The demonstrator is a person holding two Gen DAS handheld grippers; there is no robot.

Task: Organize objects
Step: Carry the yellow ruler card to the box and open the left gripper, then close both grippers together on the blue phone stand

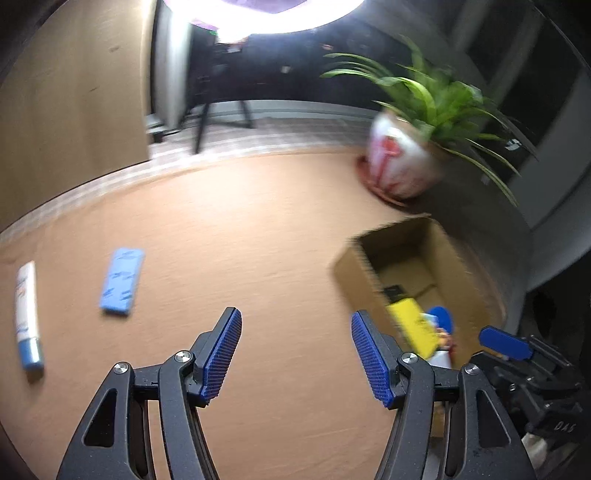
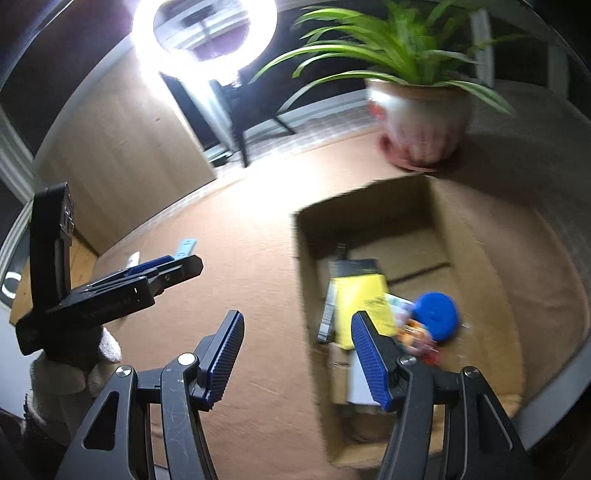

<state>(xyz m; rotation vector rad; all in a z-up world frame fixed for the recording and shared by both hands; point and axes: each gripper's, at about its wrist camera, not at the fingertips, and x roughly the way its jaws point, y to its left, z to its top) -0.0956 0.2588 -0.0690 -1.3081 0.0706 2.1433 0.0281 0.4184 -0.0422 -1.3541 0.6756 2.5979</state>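
Left gripper (image 1: 296,354): jaws wide apart, nothing between them, hanging over the bare brown table (image 1: 229,229).
Right gripper (image 2: 297,356): jaws wide apart, holding nothing, poised at the near left wall of the cardboard box (image 2: 306,295).
Cardboard box: open on top, on the right part of the table, just in front of the potted plant (image 2: 421,110).
Box contents: a yellow packet (image 2: 364,306) with a black top edge, a blue round lid (image 2: 437,314) beside it, and some small colourful things I cannot make out.
Blue pack (image 1: 122,282): flat on the table, left of the left gripper, well apart from the box.
Tube (image 1: 26,314): white with a blue cap, lying just left of the blue pack, near the table edge.
Ring light (image 2: 205,33): glowing behind the table.
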